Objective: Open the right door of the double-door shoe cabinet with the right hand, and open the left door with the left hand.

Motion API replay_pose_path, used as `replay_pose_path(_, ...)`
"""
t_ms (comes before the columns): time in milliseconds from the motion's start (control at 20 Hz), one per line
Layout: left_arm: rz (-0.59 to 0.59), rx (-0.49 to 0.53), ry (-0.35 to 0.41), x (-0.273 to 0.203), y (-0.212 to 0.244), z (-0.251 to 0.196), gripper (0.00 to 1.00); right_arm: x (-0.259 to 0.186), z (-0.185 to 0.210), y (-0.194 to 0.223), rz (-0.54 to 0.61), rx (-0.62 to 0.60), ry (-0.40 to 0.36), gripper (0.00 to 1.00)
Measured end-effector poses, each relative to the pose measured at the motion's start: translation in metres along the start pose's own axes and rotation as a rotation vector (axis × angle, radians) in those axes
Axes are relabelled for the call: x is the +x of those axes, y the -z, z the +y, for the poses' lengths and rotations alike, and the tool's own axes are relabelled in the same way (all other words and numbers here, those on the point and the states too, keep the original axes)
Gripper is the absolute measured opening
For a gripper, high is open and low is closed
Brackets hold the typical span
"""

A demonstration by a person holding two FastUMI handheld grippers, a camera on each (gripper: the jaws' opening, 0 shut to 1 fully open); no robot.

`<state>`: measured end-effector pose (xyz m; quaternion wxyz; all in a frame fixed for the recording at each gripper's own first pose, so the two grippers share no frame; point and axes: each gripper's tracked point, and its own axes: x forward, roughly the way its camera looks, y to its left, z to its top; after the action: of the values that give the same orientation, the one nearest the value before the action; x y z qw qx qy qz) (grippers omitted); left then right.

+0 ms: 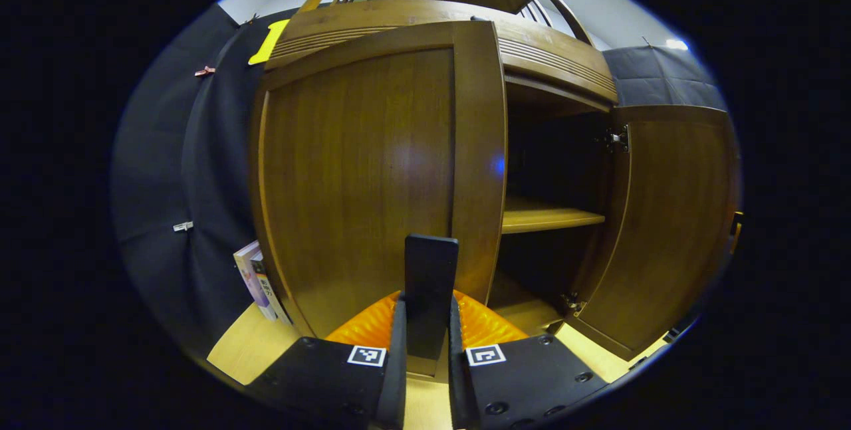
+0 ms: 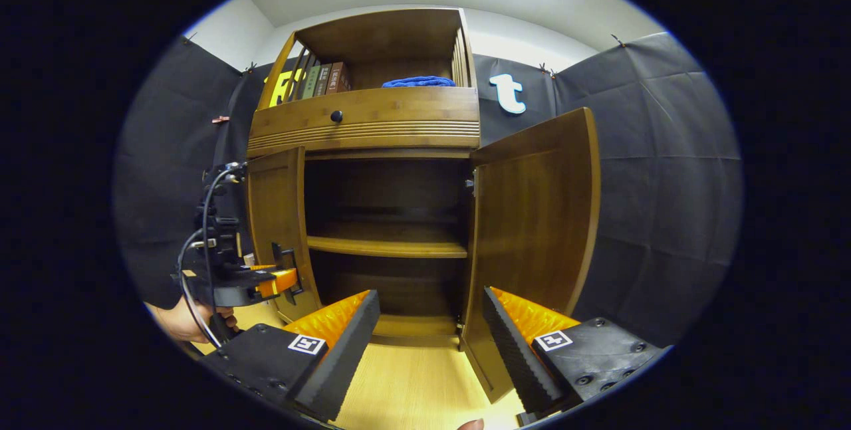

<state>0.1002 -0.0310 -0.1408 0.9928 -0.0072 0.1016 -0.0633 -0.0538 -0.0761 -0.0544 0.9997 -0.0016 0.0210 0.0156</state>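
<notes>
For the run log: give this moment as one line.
right brown wooden cabinet door: open | left brown wooden door: partly open | left gripper: shut on handle | right gripper: open

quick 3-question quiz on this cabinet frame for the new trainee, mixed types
1. True or false: the right door is swung open.
2. What do the left gripper fingers clamp? A) the left door's handle B) a book C) nothing
3. In the right gripper view, what blue thing lies in the top shelf?

Key: 1 true. 2 A. 3 a folded blue cloth; the right gripper is open and empty.
</notes>
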Motion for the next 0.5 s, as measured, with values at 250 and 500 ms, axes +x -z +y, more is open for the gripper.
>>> replay_pose_path(250, 0.002, -0.016, -0.033, -0.035, 0.009, 0.020, 0.29, 0.009, 0.013, 0.005, 0.015, 0.006, -0.023, 0.98)
replay_pose_path(500, -0.009, -0.038, -0.073, -0.068, 0.013, 0.046, 0.28, 0.015, 0.025, 0.010, 0.018, 0.016, -0.042, 0.98)
